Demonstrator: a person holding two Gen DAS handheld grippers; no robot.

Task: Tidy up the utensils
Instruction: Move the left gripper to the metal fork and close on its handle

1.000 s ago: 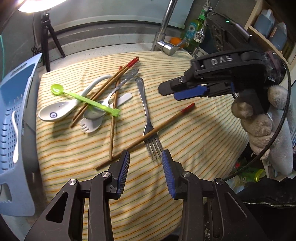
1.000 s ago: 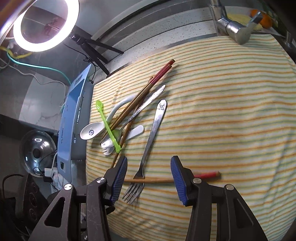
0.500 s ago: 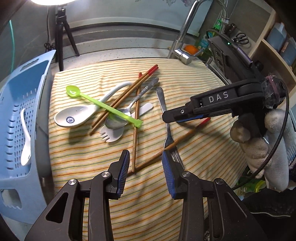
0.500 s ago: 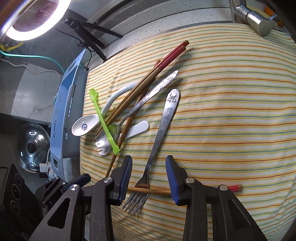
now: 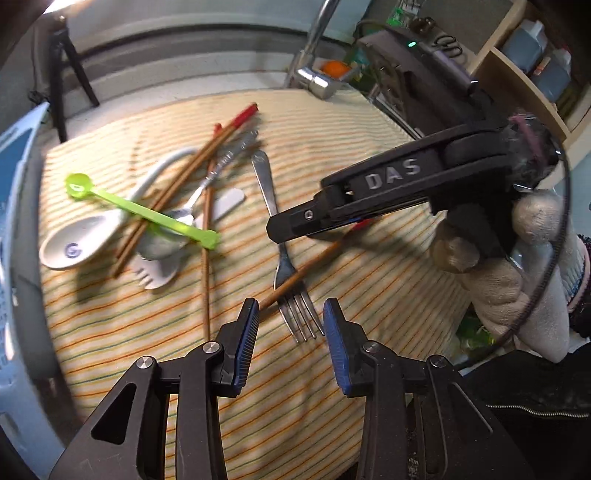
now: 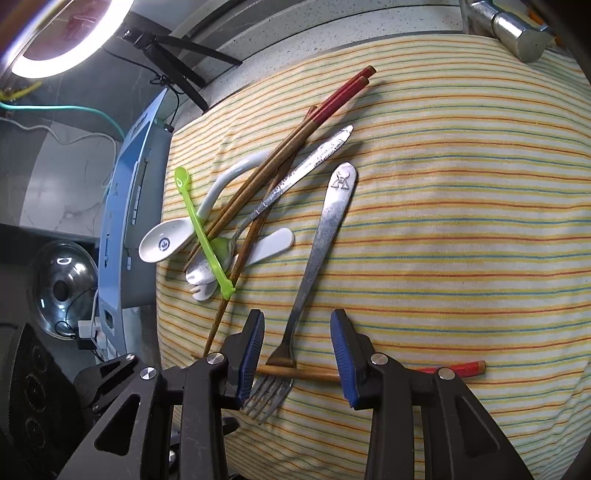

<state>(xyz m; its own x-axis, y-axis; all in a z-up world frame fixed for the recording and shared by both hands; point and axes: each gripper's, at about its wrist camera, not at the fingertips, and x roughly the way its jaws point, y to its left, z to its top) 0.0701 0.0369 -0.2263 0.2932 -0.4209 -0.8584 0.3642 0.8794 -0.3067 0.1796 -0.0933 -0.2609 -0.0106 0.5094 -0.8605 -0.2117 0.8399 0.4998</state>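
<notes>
A steel fork point(image 6: 317, 243) lies on the striped cloth point(image 6: 461, 229), with a red-tipped chopstick point(image 6: 306, 372) across its neck. My right gripper point(image 6: 297, 350) is open, its jaws either side of the fork's neck and that chopstick. My left gripper point(image 5: 290, 325) is open just above the fork's tines point(image 5: 299, 317); the fork point(image 5: 271, 199) and chopstick point(image 5: 310, 266) show there too. To the left lies a pile: green spoon point(image 6: 201, 229), white ceramic spoon point(image 6: 166, 240), metal spoon point(image 6: 295, 177), white spork point(image 6: 266, 243), more chopsticks point(image 6: 295, 136).
A blue slotted basket point(image 6: 122, 206) stands off the cloth's left edge, also at the left in the left wrist view point(image 5: 14, 177). A chrome tap point(image 6: 513, 33) is at the back right. A pot lid point(image 6: 61, 280) lies lower left.
My right gripper has come down and forward over the fork and narrowed slightly. My left gripper has shifted right, from the chopstick's end to the fork's tines.
</notes>
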